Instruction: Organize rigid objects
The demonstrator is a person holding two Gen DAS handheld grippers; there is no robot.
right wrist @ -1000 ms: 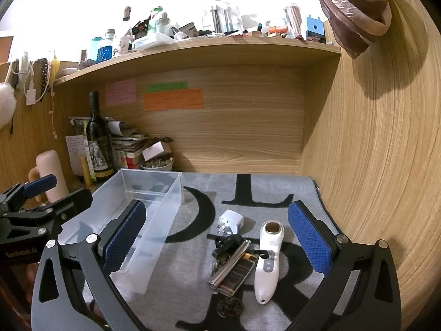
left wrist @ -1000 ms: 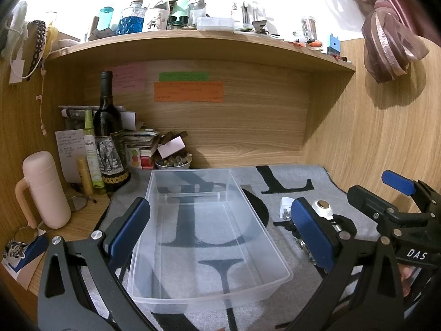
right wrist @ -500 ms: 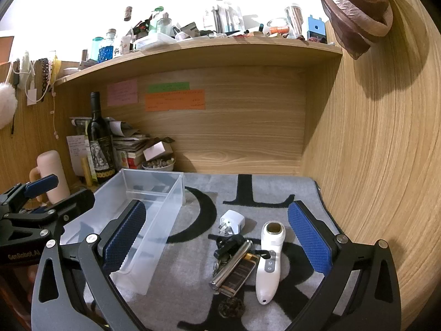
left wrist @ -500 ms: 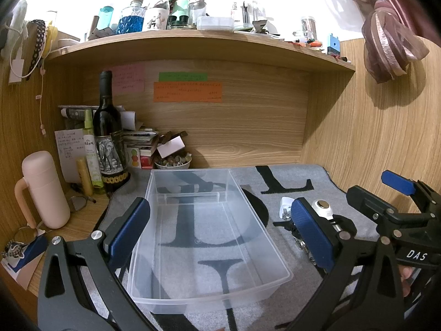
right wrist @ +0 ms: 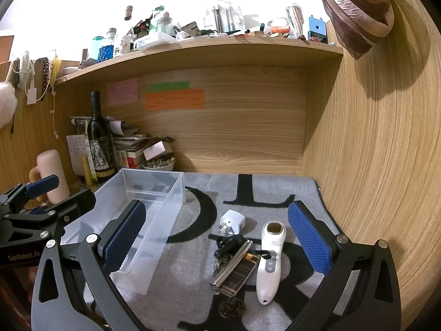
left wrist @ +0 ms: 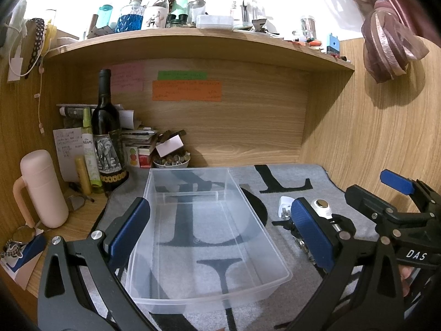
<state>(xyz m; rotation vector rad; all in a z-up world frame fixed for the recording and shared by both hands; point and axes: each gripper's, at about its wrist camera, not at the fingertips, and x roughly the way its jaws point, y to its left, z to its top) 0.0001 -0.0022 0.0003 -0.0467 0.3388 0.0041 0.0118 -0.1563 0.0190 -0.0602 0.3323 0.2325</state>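
Note:
An empty clear plastic bin (left wrist: 154,300) (right wrist: 171,201) sits on the grey mat. My left gripper (left wrist: 220,231) is open above it. To its right lies a pile: a white plug adapter (right wrist: 233,222) (left wrist: 284,207), a white handheld device (right wrist: 270,259) (left wrist: 321,207), a silver cylinder (right wrist: 231,264), a dark box (right wrist: 239,275), black keys (right wrist: 228,244) and a small dark ball (right wrist: 231,306). My right gripper (right wrist: 216,237) is open above this pile and holds nothing.
A wine bottle (left wrist: 106,135), a pink flask (left wrist: 44,187), papers, books and a small bowl (left wrist: 171,161) crowd the back left. Wooden walls close the back and right. A cluttered shelf (left wrist: 193,38) runs overhead.

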